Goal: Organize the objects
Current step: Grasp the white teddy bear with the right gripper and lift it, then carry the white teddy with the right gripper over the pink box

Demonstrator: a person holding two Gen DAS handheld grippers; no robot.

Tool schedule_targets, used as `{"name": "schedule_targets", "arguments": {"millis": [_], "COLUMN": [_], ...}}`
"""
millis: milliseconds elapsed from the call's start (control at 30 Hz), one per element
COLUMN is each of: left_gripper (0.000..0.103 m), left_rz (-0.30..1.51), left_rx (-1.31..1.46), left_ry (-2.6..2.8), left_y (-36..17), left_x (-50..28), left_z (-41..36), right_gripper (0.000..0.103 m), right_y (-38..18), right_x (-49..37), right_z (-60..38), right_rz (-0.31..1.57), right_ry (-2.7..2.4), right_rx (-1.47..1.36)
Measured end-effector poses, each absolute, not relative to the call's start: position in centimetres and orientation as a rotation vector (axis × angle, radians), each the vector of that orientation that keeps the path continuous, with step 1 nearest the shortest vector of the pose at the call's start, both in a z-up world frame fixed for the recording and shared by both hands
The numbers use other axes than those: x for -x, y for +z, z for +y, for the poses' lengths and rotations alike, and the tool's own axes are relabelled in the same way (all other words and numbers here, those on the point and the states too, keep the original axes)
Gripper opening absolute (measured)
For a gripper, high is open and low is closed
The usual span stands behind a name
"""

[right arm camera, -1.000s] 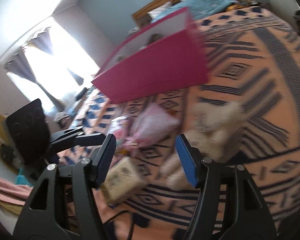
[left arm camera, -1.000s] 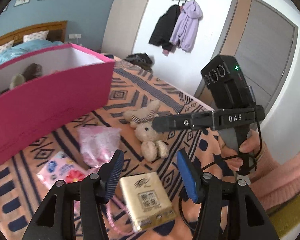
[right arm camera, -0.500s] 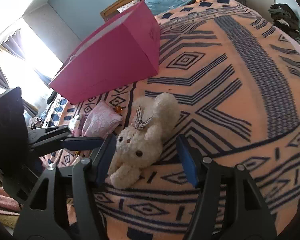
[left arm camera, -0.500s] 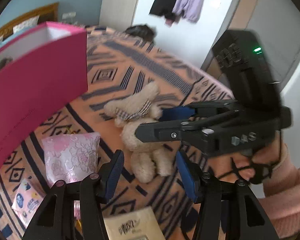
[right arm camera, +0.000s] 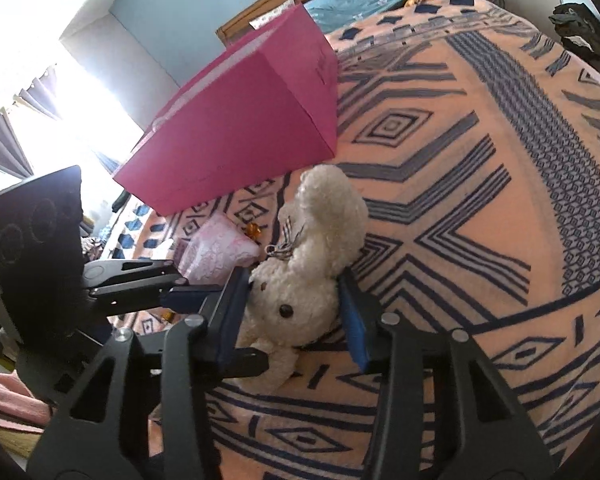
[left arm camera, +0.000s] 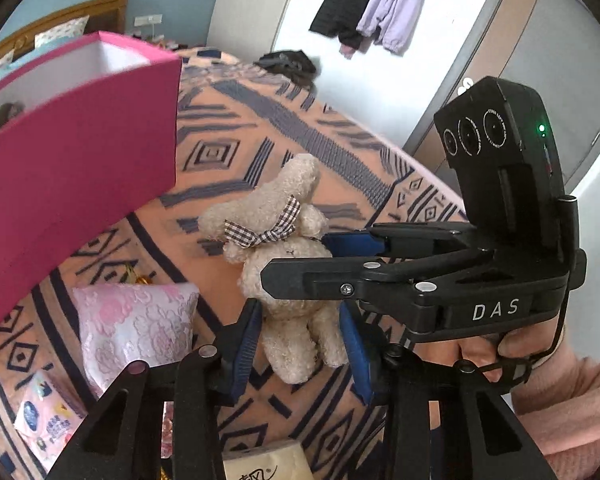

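We saw the plush rabbit [left arm camera: 288,280] lying on the bed [right arm camera: 480,184] near its foot edge, just beside the pink box [left arm camera: 72,184]. Both grippers' jaws had just been closing: our left gripper [left arm camera: 300,356] pinched its legs, our right gripper [right arm camera: 296,316] its head.

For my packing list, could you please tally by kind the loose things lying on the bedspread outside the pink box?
Plush rabbit: 1
Pink floral pouch: 1
Tissue packs: 2, one printed, one beige
Small gold item: 1
Total: 5
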State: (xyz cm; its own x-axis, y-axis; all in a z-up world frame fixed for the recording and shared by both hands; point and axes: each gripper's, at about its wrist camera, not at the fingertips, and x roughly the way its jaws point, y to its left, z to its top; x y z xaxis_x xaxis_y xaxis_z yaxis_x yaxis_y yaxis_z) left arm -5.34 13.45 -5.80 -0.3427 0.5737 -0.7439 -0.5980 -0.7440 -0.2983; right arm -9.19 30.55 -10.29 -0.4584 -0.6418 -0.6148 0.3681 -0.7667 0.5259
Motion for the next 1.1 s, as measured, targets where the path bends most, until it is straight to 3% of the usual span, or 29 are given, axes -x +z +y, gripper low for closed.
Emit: {"name": "schedule_targets", "arguments": {"millis": [533,1100], "left_gripper": [0.041,0.041], "left_rz": [-0.006,-0.030], "left_rx": [0.926,0.883], "left_ry": [2.285,2.419], "left_y": [0.8,3.6], "left_x": [4.5,10.5], "left_z": [10.0,8.3], "right_gripper": [0.047,0.047], "right_y": [-2.5,2.0], "right_x": [10.7,15.8], "right_z": [28.2,24.1], "right_rz": [-0.354,-0.263], "right_ry": [-2.205,-2.131], "right_rx": [-0.877,-0.764]}}
